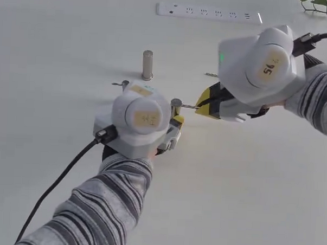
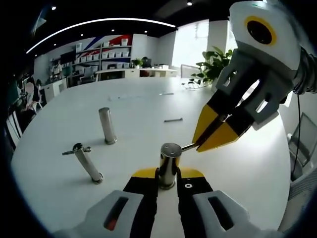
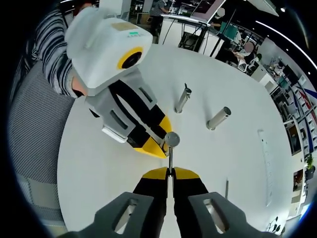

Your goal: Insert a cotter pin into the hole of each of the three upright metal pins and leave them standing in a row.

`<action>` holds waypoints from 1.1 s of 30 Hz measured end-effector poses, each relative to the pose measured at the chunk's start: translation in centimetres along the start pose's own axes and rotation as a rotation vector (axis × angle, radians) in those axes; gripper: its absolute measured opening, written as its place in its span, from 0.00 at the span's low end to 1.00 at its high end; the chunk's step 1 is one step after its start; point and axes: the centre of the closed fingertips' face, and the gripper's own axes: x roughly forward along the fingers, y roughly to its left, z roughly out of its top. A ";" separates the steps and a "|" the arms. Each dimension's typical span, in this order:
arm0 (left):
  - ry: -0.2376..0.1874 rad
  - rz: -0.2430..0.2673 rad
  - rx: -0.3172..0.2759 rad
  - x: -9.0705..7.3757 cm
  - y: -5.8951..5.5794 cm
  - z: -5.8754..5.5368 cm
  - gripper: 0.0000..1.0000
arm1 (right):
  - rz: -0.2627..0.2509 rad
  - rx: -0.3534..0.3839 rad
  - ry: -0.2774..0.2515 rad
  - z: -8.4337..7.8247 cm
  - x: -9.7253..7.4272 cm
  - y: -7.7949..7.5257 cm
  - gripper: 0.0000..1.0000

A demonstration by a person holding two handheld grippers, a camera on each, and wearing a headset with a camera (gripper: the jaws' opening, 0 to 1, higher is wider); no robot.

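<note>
Left gripper (image 2: 167, 174), bottom centre of the left gripper view: jaws closed on the lower shaft of an upright metal pin (image 2: 169, 157). The pin stands on the white table (image 2: 247, 163).

Right gripper (image 3: 170, 173), bottom centre of the right gripper view: jaws pinched together on a thin cotter pin (image 3: 170, 159). The cotter pin's free end reaches the held pin's side just under its cap. Cannot tell whether it has entered the hole.

Head view: the two grippers meet at mid-frame, the left one toward lower left and the right one toward upper right.

Second pin (image 1: 124, 84), just above the left gripper in the head view, partly hidden by it. A fitted cotter pin (image 2: 68, 152) sits crosswise through its head.

Third pin (image 1: 147, 65) stands bare, higher in the frame near top centre.

Loose cotter pin (image 1: 210, 74) lies flat on the table to the right of the third pin.

Power strip (image 1: 209, 13) lies along the top edge, well apart from the pins.
</note>
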 end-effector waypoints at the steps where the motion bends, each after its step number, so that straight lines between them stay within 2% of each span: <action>1: 0.003 0.004 -0.001 0.0 0.0 -0.1 0.10 | 0.000 -0.003 -0.001 0.1 0.1 0.0 0.00; 16: 0.009 0.027 -0.081 0.2 0.3 -0.4 0.11 | -0.006 -0.034 -0.008 0.5 0.9 -0.6 0.00; 24: 0.010 0.036 -0.100 0.3 0.3 -0.5 0.11 | -0.007 -0.048 -0.025 0.9 1.4 -0.7 0.00; 33: 0.012 0.039 -0.102 0.4 0.3 -0.5 0.11 | -0.039 -0.042 -0.039 1.1 1.1 -1.2 0.01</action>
